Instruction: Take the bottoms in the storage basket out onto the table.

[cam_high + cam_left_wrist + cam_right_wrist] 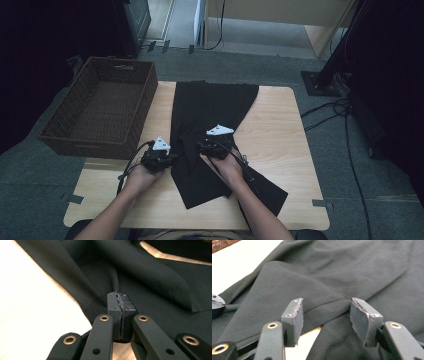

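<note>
A black garment (210, 105), which looks like a pair of trousers, lies lengthwise down the middle of the wooden table (280, 130), its legs splayed toward the near edge. My left gripper (173, 158) is at the garment's left edge. In the left gripper view, my left gripper (120, 298) has its pads pressed together on a pinched fold of the black cloth (155, 277). My right gripper (205, 146) hovers over the middle of the garment. In the right gripper view, my right gripper (325, 307) stands open just above a folded edge of the cloth (337, 270), with its pads touching nothing.
A brown wicker basket (145, 107) sits on the table's left side, partly overhanging it, with nothing seen inside. Bare wood lies right of the garment. Cables (345, 130) trail on the floor to the right, near a dark stand base (320, 82).
</note>
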A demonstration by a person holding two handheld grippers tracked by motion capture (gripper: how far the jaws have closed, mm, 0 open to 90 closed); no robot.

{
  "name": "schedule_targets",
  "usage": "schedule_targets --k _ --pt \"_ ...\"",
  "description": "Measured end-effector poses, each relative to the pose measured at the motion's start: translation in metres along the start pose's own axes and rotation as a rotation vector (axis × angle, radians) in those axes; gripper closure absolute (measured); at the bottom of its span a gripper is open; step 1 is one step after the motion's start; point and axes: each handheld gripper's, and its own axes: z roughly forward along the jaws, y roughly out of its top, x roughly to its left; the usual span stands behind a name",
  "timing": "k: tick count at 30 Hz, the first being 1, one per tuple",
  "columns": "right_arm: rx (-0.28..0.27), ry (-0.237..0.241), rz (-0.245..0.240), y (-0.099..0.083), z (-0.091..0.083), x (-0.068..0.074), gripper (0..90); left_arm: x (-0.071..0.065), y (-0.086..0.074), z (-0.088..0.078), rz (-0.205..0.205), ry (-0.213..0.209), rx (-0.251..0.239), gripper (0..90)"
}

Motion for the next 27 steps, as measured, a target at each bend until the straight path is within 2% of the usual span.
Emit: schedule_targets --k 3,5,7,8,10,11,12,16,19,21,24,27 --pt "0.025 0.020 -0.015 0.003 0.005 0.003 42.1 0.000 0.000 0.000 0.000 -0.003 -0.001 89.6" --pt "0.034 0.019 -0.046 0.005 0.008 0.004 43.4 0.000 0.000 0.000 -0.003 -0.007 0.001 89.5" --pt "0.040 -0.006 -0.070 0.006 0.010 0.009 51.4 -0.001 0.000 -0.001 0.000 -0.007 0.006 89.4" --pt "0.038 -0.006 -0.073 0.007 0.011 0.009 58.1 -0.001 0.000 -0.001 0.000 -0.008 0.008 89.3" --pt "0.031 -0.021 -0.080 0.007 0.011 0.009 79.4 0.000 -0.001 -0.002 -0.004 -0.012 0.009 89.1" --pt "0.032 -0.024 -0.080 0.007 0.010 0.009 87.2 0.000 -0.001 -0.002 -0.008 -0.010 0.012 89.0" --pt "0.035 -0.033 -0.083 0.007 0.009 0.007 89.7 0.001 -0.001 -0.003 -0.010 -0.009 0.013 88.9" --pt "0.041 -0.020 -0.032 0.002 0.000 -0.005 90.0 0.005 -0.004 -0.006 -0.027 -0.011 0.011 88.6" --pt "0.052 -0.036 -0.008 -0.005 -0.012 -0.014 90.0 0.008 -0.004 -0.007 -0.038 -0.010 0.016 87.2" --pt "0.041 -0.049 -0.002 -0.011 -0.019 -0.019 90.0 0.009 -0.005 -0.008 -0.042 -0.013 0.018 86.7" --pt "0.033 -0.064 0.035 -0.021 -0.031 -0.032 90.0 0.009 -0.004 -0.008 -0.045 -0.015 0.019 86.2" --pt "0.046 -0.080 0.044 -0.024 -0.039 -0.038 90.0 0.009 -0.002 -0.011 -0.058 -0.019 0.016 78.8"
